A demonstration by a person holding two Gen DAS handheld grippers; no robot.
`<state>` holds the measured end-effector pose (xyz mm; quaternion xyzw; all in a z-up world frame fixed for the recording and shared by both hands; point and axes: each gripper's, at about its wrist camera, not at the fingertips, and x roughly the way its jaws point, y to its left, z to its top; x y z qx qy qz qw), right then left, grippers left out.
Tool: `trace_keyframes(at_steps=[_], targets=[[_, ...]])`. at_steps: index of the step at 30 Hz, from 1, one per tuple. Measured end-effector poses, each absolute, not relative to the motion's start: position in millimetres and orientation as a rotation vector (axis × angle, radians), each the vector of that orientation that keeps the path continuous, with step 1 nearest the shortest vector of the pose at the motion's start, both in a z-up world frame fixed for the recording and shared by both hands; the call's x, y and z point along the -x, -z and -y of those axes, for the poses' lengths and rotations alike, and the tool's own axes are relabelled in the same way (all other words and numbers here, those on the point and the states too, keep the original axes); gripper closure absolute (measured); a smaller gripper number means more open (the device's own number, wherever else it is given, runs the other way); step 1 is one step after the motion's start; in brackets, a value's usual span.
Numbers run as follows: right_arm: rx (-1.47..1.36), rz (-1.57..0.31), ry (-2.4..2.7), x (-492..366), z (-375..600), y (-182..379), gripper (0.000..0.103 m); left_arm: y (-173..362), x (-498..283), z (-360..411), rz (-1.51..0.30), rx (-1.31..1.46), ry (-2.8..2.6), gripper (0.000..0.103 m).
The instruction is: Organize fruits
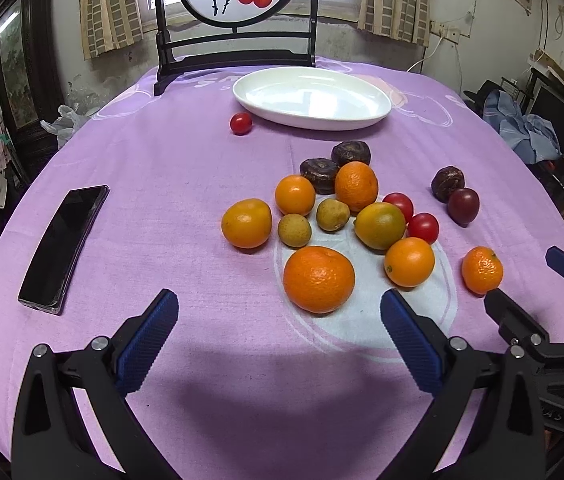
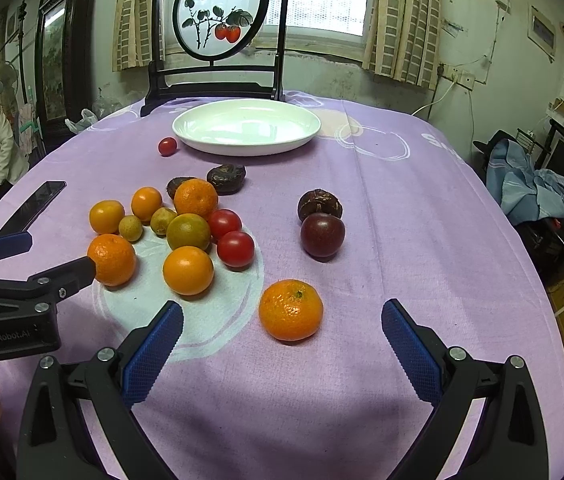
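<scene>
Left wrist view looks across a table point(image 1: 162, 168) draped in a purple cloth, with the left gripper point(image 1: 278, 344) spread wide and holding nothing — its blue-padded fingers point(image 1: 150, 344) hover just short of a large orange point(image 1: 318, 279). That orange sits at the near edge of a loose cluster of fruit: smaller oranges, two tan round fruits, a greenish-orange one point(image 1: 380, 225), two red tomatoes and two wrinkled dark fruits at the cluster's far side. Beyond the cluster stands an empty white oval plate point(image 1: 282, 80), with a single red tomato point(image 1: 241, 123) lying just beside its left rim. To the right of the cluster, apart from it, are a wrinkled dark fruit point(image 1: 447, 183) and a smooth purple one point(image 1: 463, 205), touching. A black phone point(image 1: 64, 248) lies well to the left of the cluster.

From the right wrist view, the right gripper point(image 2: 282, 356) is likewise wide open and empty, hovering low over the cloth; a mandarin point(image 2: 291, 309) rests between and just ahead of its fingertips, untouched. This mandarin lies alone, to the near right of the cluster. Behind the plate stands a dark-framed round screen point(image 2: 220, 12) painted with red fruit.
</scene>
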<state>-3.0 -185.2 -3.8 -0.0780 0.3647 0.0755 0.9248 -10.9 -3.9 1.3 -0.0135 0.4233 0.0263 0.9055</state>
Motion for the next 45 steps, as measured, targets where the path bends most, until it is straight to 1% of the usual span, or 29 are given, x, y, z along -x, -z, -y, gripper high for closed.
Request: trace_keyframes(at_steps=[45], targets=[[0.162, -0.754, -0.159, 1.4, 185.2, 4.9, 0.003, 0.8, 7.8, 9.2, -0.887, 0.009, -0.045, 0.004]])
